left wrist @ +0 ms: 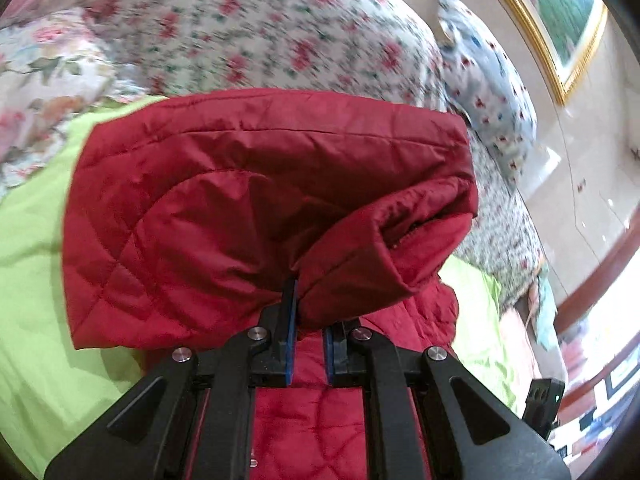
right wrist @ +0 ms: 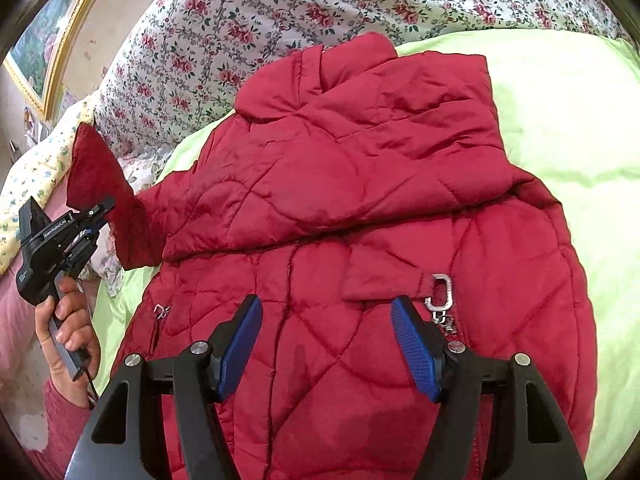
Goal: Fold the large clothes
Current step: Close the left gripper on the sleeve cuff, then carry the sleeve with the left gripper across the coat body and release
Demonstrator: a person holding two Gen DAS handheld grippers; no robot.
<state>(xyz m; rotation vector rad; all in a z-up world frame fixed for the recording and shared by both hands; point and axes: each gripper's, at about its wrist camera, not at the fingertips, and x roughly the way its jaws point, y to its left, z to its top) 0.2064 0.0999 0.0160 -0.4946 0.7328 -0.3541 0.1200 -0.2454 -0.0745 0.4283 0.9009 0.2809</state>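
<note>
A: Status of the jacket (right wrist: 360, 240)?

B: Spread on the green sheet (right wrist: 560, 120) of the bed. Left gripper (left wrist: 310, 312) has its jaws clamped on the sleeve (left wrist: 260, 208), lifted clear. Right gripper (right wrist: 326, 344) hovers over the body, jaws apart, empty.

A: Advice?

B: Lay the sleeve flat across the chest, cuff inside the outline. No containers present.

Lime-green sheet (right wrist: 560, 120) covering bed; rose-print quilt (right wrist: 240, 20) bunching along far edge; gold-framed painting (left wrist: 560, 20) hanging on beige wall (left wrist: 592, 152); daylight brightening room.
</note>
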